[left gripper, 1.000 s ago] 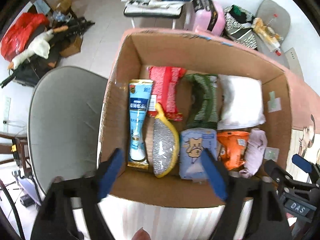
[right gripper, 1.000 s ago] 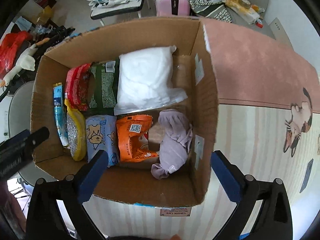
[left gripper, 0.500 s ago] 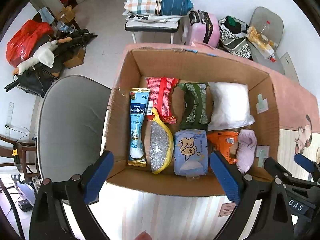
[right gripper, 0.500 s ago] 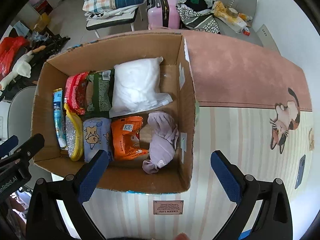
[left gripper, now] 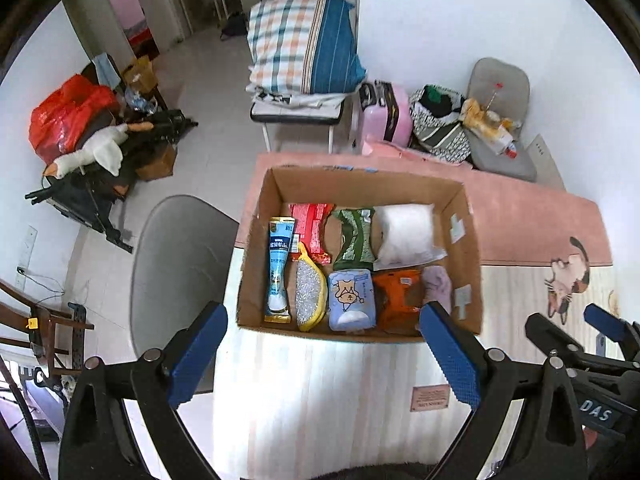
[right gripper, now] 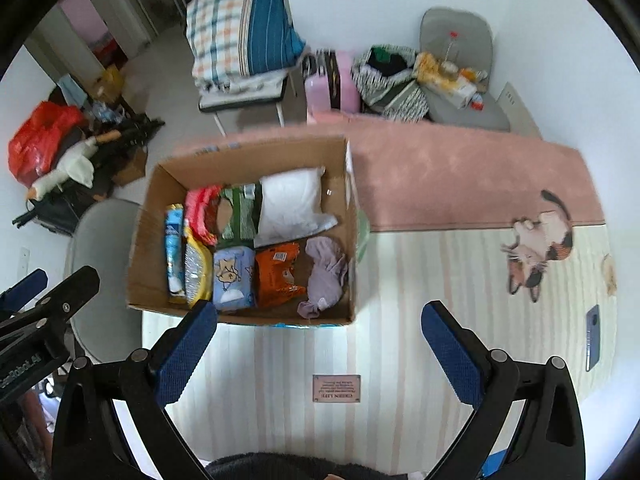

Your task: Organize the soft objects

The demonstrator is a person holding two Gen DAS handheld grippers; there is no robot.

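both the left gripper (left gripper: 324,344) and right gripper (right gripper: 320,340) are gaping wide (holding nothing), hovering with the packed cardboard box (left gripper: 256,264) lying just ahead.

- Brown corrugated cardboard box (left gripper: 362,190): matt, rough paper walls.
- White pillow-like pack (left gripper: 404,230) at the box's far right corner: glossy clear plastic over soft filling.
- Lilac crumpled cloth (right gripper: 326,276) by the box's right wall: matt fabric.
- Silver scouring pad with yellow rim (left gripper: 309,296): sparkly metallic mesh.
- Orange snack packet (right gripper: 278,274): shiny crinkled foil.
- Pink-and-striped table mat (right gripper: 440,184): matt, the pink part fuzzy.
- Blue gripper pads (right gripper: 450,356): textured, on black matt plastic.
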